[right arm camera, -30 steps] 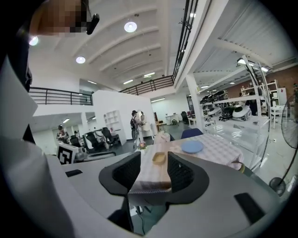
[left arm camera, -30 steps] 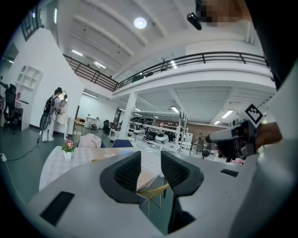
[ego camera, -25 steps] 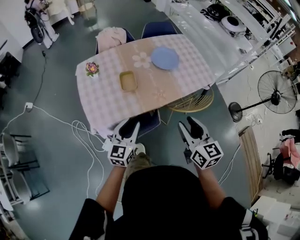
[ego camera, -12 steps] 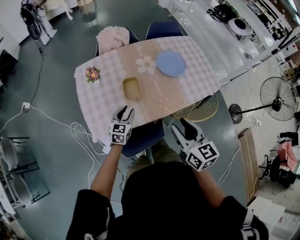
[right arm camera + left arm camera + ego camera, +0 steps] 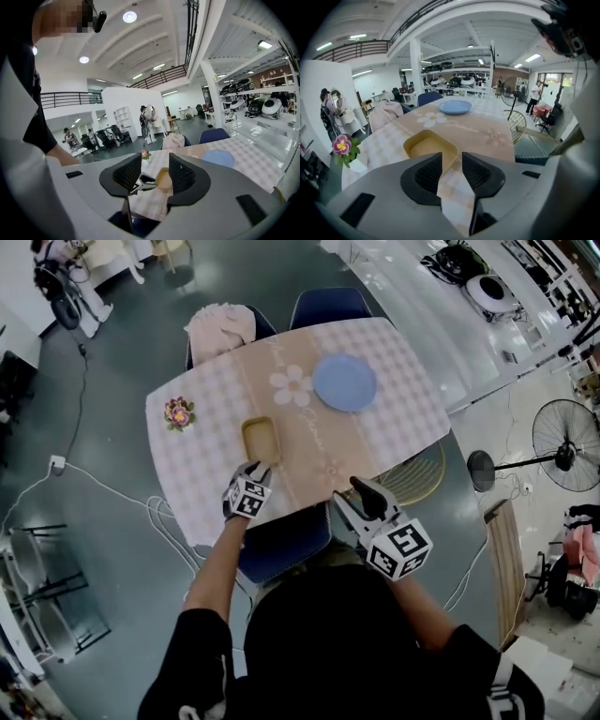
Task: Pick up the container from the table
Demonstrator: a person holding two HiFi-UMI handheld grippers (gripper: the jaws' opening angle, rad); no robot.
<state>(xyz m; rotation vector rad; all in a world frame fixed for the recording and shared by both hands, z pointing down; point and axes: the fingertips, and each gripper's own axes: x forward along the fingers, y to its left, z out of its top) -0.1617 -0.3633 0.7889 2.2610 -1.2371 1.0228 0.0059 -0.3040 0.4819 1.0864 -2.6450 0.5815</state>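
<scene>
A shallow yellow container (image 5: 261,439) (image 5: 430,145) lies near the middle of the checked table (image 5: 202,460). My left gripper (image 5: 255,468) (image 5: 451,158) hovers over the cloth just short of the container's near edge and points down at it. Its jaws are open with nothing between them. My right gripper (image 5: 353,493) (image 5: 154,171) is at the table's near edge, to the right of the container and well apart from it, open and empty. In the right gripper view the container (image 5: 162,178) shows between the jaws in the distance, beside my left gripper (image 5: 142,180).
A blue plate (image 5: 344,382) (image 5: 454,107) and a small flower pot (image 5: 178,413) (image 5: 342,145) also stand on the table. Chairs sit at the far side (image 5: 328,304), one draped with pink cloth (image 5: 220,324), and one at the near edge (image 5: 281,540). White cables (image 5: 159,512) cross the floor at left.
My left gripper has swung forward and down from below the table's edge to just short of the container. My right gripper has moved forward to the table's near edge.
</scene>
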